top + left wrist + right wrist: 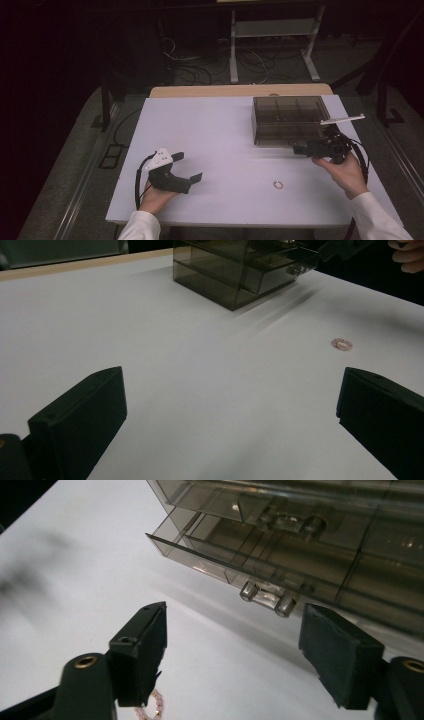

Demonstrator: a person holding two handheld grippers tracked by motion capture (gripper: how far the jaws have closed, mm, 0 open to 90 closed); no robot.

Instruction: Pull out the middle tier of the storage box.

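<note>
Drawers of smoked clear plastic make up the small cabinet [287, 120] that stands toward the far right of the white bench [210, 145]. The lower drawer [240, 562] is pulled out a little past the one above it, and its clear handle [267, 597] faces the right gripper [232, 650]. That gripper's jaws stand apart with nothing between them, pointing at the cabinet's front, just short of the handle and not touching it. In the high view the right gripper [302, 148] sits at the cabinet's near right corner, held in the person's right hand [345, 172]. A small beaded ring [278, 184] lies on the bare bench, nearer the person than the cabinet and apart from it; in the right gripper view it peeks out beneath the left jaw. The left gripper [187, 167] rests low over the near left part of the bench, its jaws wide apart and empty, well apart from both ring and cabinet.
</note>
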